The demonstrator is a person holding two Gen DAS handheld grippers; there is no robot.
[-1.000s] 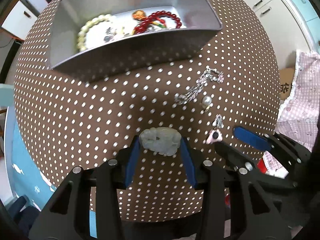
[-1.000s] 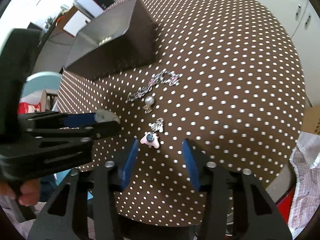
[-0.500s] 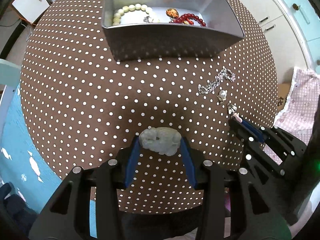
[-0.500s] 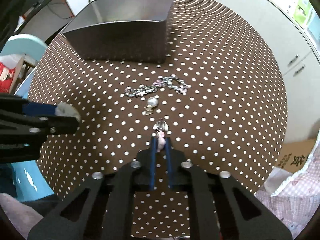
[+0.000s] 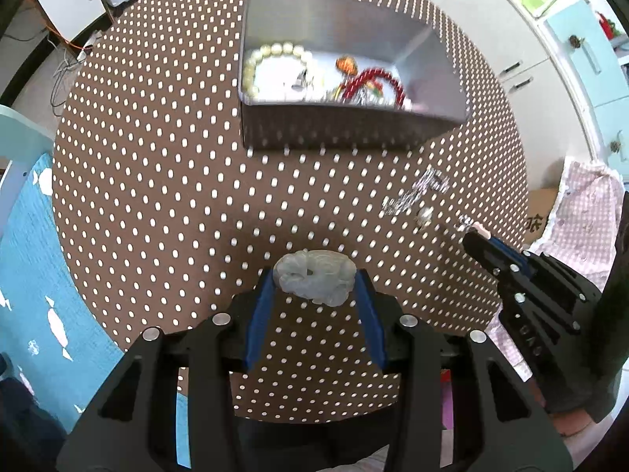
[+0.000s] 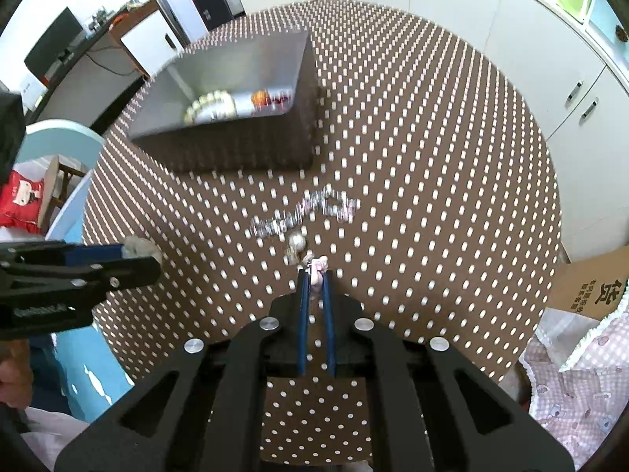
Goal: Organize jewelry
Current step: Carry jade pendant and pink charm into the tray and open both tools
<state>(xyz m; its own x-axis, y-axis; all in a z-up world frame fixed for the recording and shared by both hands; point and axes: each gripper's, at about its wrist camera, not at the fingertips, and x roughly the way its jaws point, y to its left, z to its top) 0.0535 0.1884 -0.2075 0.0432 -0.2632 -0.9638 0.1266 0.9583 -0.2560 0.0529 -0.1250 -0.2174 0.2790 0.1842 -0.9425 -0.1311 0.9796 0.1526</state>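
Observation:
My left gripper (image 5: pixel 314 287) is shut on a pale green jade carving (image 5: pixel 313 277), held above the dotted brown table (image 5: pixel 157 204). My right gripper (image 6: pixel 315 275) is shut on a small pink earring (image 6: pixel 317 268), raised just off the cloth; the same gripper shows at the right edge of the left wrist view (image 5: pixel 477 234). A silver chain bracelet (image 6: pixel 304 214) and a pearl earring (image 6: pixel 295 242) lie on the table beyond it. The grey metal box (image 5: pixel 346 129) at the far side holds a cream bead bracelet (image 5: pixel 267 61), a red bead bracelet (image 5: pixel 377 78) and other pieces.
The round table's edge curves close on all sides. A light blue chair (image 6: pixel 59 137) stands to the left, a pink checked cloth (image 6: pixel 582 358) and a cardboard box (image 6: pixel 589 287) to the right. White cabinets (image 6: pixel 530 39) stand behind.
The right gripper closed on the pink earring and lifted it slightly. The left gripper rose and drew back with the jade carving, so the box now looks farther away.

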